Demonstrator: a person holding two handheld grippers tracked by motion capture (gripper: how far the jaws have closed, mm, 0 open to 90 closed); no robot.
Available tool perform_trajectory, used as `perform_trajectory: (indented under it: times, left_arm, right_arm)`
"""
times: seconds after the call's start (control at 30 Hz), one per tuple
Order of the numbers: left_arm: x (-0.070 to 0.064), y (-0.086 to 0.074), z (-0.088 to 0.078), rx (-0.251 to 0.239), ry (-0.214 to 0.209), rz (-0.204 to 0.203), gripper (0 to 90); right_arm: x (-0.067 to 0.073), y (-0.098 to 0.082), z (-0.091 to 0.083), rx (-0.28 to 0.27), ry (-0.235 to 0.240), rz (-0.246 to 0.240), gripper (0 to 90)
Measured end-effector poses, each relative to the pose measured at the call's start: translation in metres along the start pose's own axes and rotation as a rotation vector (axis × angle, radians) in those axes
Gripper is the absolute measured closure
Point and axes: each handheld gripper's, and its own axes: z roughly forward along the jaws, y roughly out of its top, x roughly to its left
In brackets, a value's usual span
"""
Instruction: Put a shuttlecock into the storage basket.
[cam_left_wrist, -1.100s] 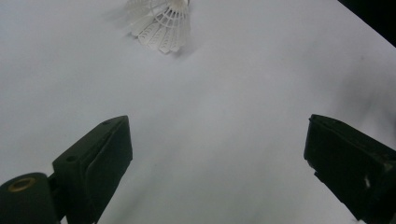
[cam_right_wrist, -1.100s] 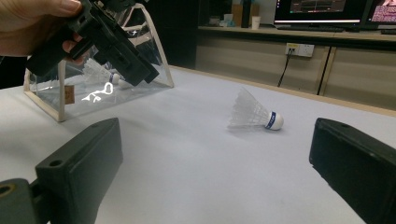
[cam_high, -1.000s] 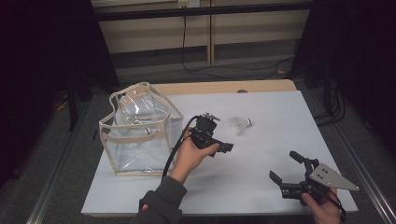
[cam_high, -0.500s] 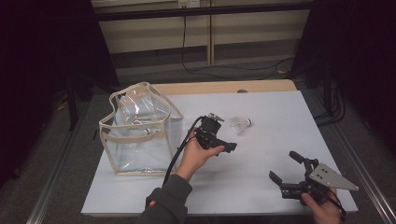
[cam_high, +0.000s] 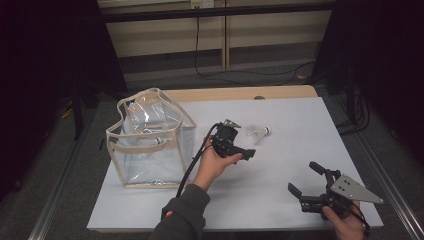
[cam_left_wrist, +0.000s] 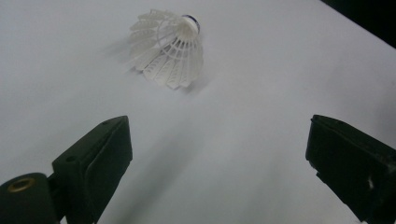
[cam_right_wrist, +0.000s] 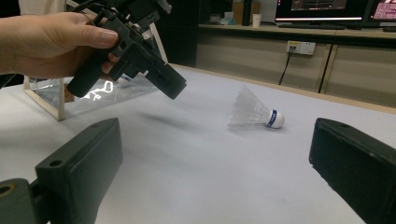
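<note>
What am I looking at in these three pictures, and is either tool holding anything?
A person holds two hand-held grippers, not robot arms. The high view looks down on the white table; each gripper view looks along that tool's own black jaws. The left gripper is raised, jaws open, aimed at a white shuttlecock lying on its side. The right gripper sits near the table's front edge, open as well. A clear bag stands at the left. Nothing is held.

Left gripper (cam_high: 239, 145) hovers near the shuttlecock (cam_high: 258, 132), beside the clear bag (cam_high: 150, 137).
</note>
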Motion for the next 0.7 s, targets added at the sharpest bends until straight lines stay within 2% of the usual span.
perform_trajectory:
  times: [0.5,0.7]
  left_arm:
    - [0.003,0.0,0.009,0.009,0.014,0.001,7.6]
    - [0.004,0.002,0.013,0.007,0.033,0.007,7.7]
  right_arm:
    - [0.0,0.0,0.001,-0.001,0.005,0.003,2.5]
    - [0.0,0.0,0.001,0.0,0.006,0.003,2.5]
